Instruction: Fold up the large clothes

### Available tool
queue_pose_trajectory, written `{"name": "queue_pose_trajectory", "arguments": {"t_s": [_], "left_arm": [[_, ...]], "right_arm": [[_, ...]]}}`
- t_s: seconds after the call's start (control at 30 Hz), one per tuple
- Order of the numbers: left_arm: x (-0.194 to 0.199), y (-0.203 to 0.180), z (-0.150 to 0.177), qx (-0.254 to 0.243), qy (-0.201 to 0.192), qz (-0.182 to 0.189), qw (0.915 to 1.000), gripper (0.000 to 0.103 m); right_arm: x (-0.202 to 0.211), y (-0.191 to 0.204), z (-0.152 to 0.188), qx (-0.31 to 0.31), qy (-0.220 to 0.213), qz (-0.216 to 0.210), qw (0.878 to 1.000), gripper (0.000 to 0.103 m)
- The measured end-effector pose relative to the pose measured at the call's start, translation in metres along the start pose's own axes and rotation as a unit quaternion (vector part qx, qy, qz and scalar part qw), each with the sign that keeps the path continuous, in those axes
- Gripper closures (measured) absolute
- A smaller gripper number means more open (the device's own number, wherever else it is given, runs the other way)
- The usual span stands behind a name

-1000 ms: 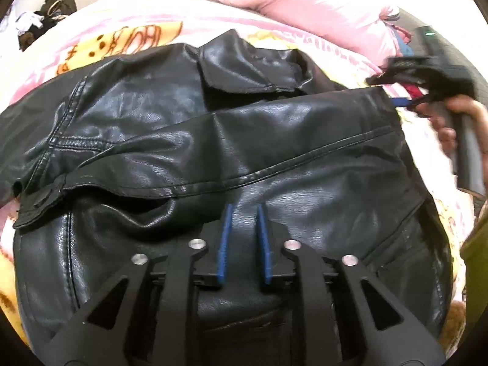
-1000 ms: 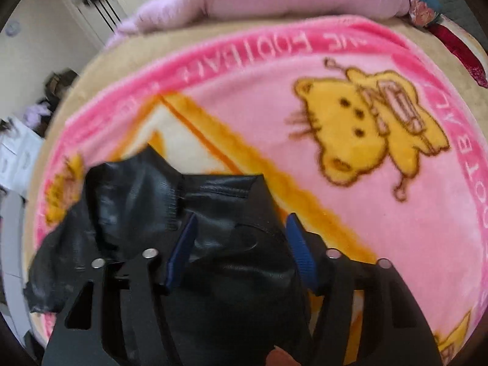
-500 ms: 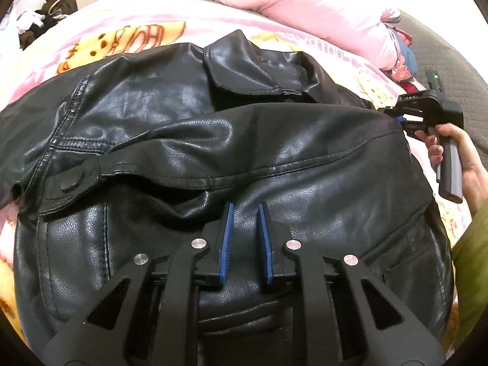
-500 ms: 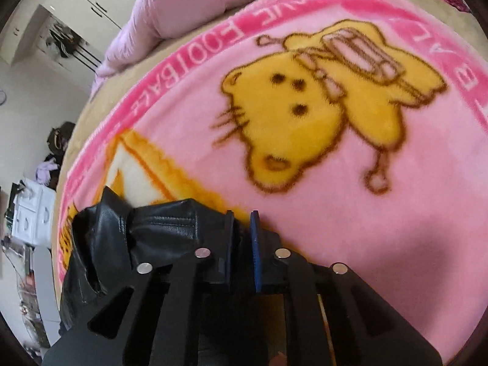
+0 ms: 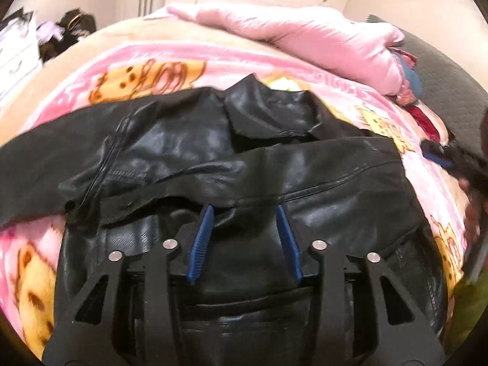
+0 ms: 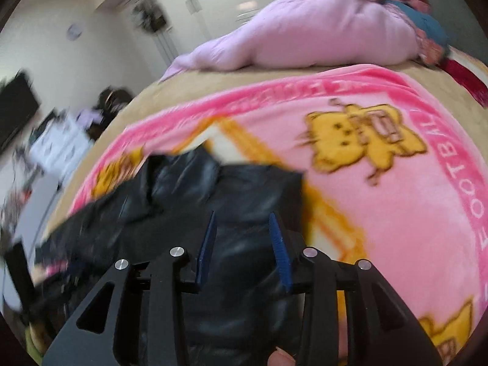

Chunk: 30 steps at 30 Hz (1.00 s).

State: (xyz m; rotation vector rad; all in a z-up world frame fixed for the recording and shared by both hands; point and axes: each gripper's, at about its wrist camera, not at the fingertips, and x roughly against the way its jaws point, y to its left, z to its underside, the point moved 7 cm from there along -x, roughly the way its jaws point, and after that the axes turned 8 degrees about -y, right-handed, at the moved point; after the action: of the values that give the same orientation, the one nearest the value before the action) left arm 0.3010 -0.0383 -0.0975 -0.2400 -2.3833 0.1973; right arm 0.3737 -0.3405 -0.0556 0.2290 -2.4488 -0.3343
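A black leather jacket point(image 5: 244, 164) lies on a pink cartoon blanket point(image 5: 146, 70), its right side folded over its middle and its collar at the far side. My left gripper point(image 5: 245, 213) is open just above the jacket's near part, holding nothing. In the right wrist view the jacket point(image 6: 238, 201) lies under my right gripper point(image 6: 242, 222), which is open and empty over its right edge. The right gripper also shows in the left wrist view point(image 5: 442, 155), blurred, at the jacket's right side.
A pink puffy quilt point(image 5: 305, 39) lies along the far side of the bed, with colourful cloth point(image 5: 411, 88) at its right end. The blanket point(image 6: 381, 207) stretches right of the jacket. A white drawer unit point(image 6: 58, 146) and clutter stand left of the bed.
Both grippers were shut on the jacket half a second ago and have now opened and lifted off. The folded-over side lies on the jacket's middle.
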Motion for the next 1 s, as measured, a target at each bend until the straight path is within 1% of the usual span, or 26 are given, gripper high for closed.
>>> {"name": "queue_pose_trajectory", "arguments": {"t_s": [0.03, 0.07, 0.13, 0.23, 0.27, 0.33, 0.4, 0.43, 0.47, 0.53, 0.57, 0.6, 0.63, 0.7, 0.77, 0.8, 0.87, 0.93, 0.97, 1.0], "left_arm": [[-0.002, 0.004, 0.003, 0.006, 0.007, -0.004, 0.9999, 0.061], [-0.005, 0.006, 0.004, 0.007, 0.013, -0.009, 0.9998, 0.059], [-0.008, 0.01, 0.011, 0.012, 0.023, -0.013, 0.9996, 0.058], [-0.011, 0.014, 0.017, 0.012, 0.032, -0.015, 0.9993, 0.058], [-0.012, 0.015, 0.018, 0.013, 0.034, -0.014, 0.9992, 0.058], [-0.012, 0.017, 0.02, 0.018, 0.034, -0.009, 0.9992, 0.058], [-0.012, 0.02, 0.022, 0.028, 0.031, 0.001, 0.9991, 0.058], [-0.012, 0.022, 0.024, 0.034, 0.032, 0.004, 0.9989, 0.058], [-0.012, 0.022, 0.024, 0.037, 0.032, 0.005, 0.9988, 0.058], [-0.006, 0.021, 0.024, 0.041, 0.034, 0.008, 0.9986, 0.057], [-0.002, 0.02, 0.022, 0.043, 0.031, 0.015, 0.9985, 0.055], [0.001, 0.018, 0.02, 0.046, 0.03, 0.02, 0.9983, 0.051], [0.004, 0.018, 0.019, 0.049, 0.03, 0.022, 0.9981, 0.046], [0.011, 0.016, 0.016, 0.052, 0.024, 0.021, 0.9982, 0.041], [0.016, 0.015, 0.015, 0.05, 0.021, 0.018, 0.9984, 0.039], [0.021, 0.014, 0.015, 0.051, 0.019, 0.019, 0.9984, 0.036], [0.027, 0.013, 0.014, 0.05, 0.016, 0.02, 0.9984, 0.029], [0.036, 0.012, 0.013, 0.047, 0.01, 0.017, 0.9987, 0.02], [0.041, 0.012, 0.012, 0.046, 0.006, 0.016, 0.9988, 0.018], [0.047, 0.013, 0.01, 0.048, 0.0, 0.017, 0.9987, 0.014]], "right_arm": [[0.001, 0.009, 0.006, 0.008, 0.001, -0.002, 1.0, 0.063], [0.001, 0.018, 0.011, 0.016, 0.004, -0.005, 1.0, 0.062], [0.0, 0.032, 0.021, 0.027, 0.01, -0.012, 1.0, 0.056], [-0.005, 0.044, 0.037, 0.032, 0.027, -0.018, 0.999, 0.051], [-0.009, 0.045, 0.042, 0.032, 0.036, -0.014, 0.999, 0.05], [-0.018, 0.039, 0.055, 0.025, 0.061, 0.01, 0.998, 0.044], [-0.032, 0.025, 0.068, 0.008, 0.096, 0.04, 0.995, 0.043], [-0.038, 0.018, 0.077, -0.009, 0.107, 0.042, 0.993, 0.043], [-0.041, 0.015, 0.081, -0.018, 0.107, 0.042, 0.993, 0.043], [-0.031, 0.019, 0.079, -0.018, 0.087, 0.043, 0.995, 0.042], [-0.025, 0.023, 0.077, -0.016, 0.079, 0.042, 0.996, 0.039], [-0.018, 0.028, 0.076, -0.017, 0.069, 0.037, 0.997, 0.031], [-0.008, 0.033, 0.074, -0.02, 0.053, 0.027, 0.998, 0.026], [0.007, 0.044, 0.073, -0.013, 0.027, 0.026, 0.999, 0.019], [0.016, 0.05, 0.07, -0.001, 0.01, 0.032, 0.999, 0.012], [0.021, 0.053, 0.069, 0.005, 0.003, 0.036, 0.999, 0.009], [0.033, 0.061, 0.069, 0.015, -0.013, 0.038, 0.999, 0.007], [0.041, 0.067, 0.068, 0.017, -0.025, 0.032, 0.999, 0.005], [0.045, 0.07, 0.067, 0.015, -0.029, 0.026, 0.999, 0.005], [0.048, 0.072, 0.067, 0.015, -0.033, 0.022, 0.999, 0.004]]}}
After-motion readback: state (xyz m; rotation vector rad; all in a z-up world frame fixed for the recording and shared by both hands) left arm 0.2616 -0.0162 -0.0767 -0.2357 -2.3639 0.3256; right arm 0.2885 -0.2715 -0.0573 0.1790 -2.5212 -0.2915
